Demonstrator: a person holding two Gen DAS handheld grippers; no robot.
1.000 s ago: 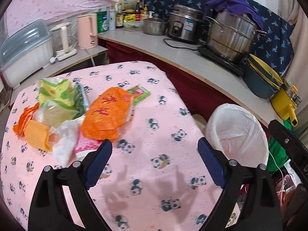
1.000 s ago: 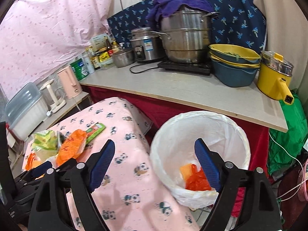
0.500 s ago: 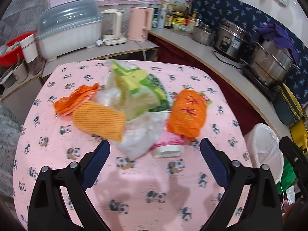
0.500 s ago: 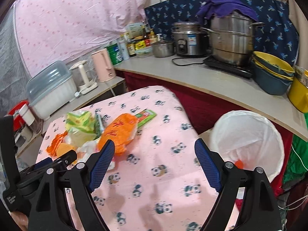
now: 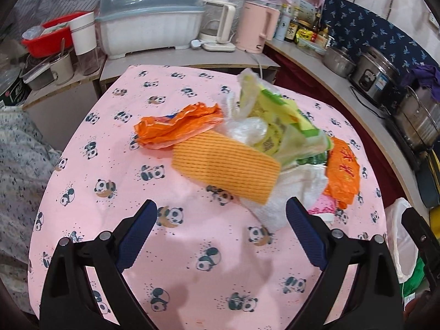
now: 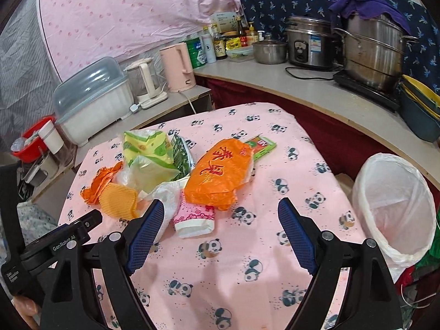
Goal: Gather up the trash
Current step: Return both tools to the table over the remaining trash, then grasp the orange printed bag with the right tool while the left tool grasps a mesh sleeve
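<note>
A heap of trash lies on the pink panda tablecloth (image 5: 115,165): a ribbed orange-yellow wrapper (image 5: 225,170), a crumpled orange bag (image 5: 176,128), green-yellow packets (image 5: 280,121), white plastic (image 5: 291,195), an orange bag with red print (image 6: 217,176) and a pink-white cup (image 6: 195,217). My left gripper (image 5: 221,236) is open and empty, just short of the ribbed wrapper. My right gripper (image 6: 217,236) is open and empty, near the pink cup. The white-lined bin (image 6: 393,206) stands right of the table.
A counter curves behind with a rice cooker (image 6: 308,44), steel pots (image 6: 371,52), pink kettle (image 6: 178,66), bottles and a dish box (image 6: 90,96). A red basin (image 5: 46,38) and cups stand at the left. The left gripper's body (image 6: 55,244) shows at lower left.
Both grippers have swung left from the bin toward the trash heap. The left one has closed in on the ribbed wrapper. Both stay open.
</note>
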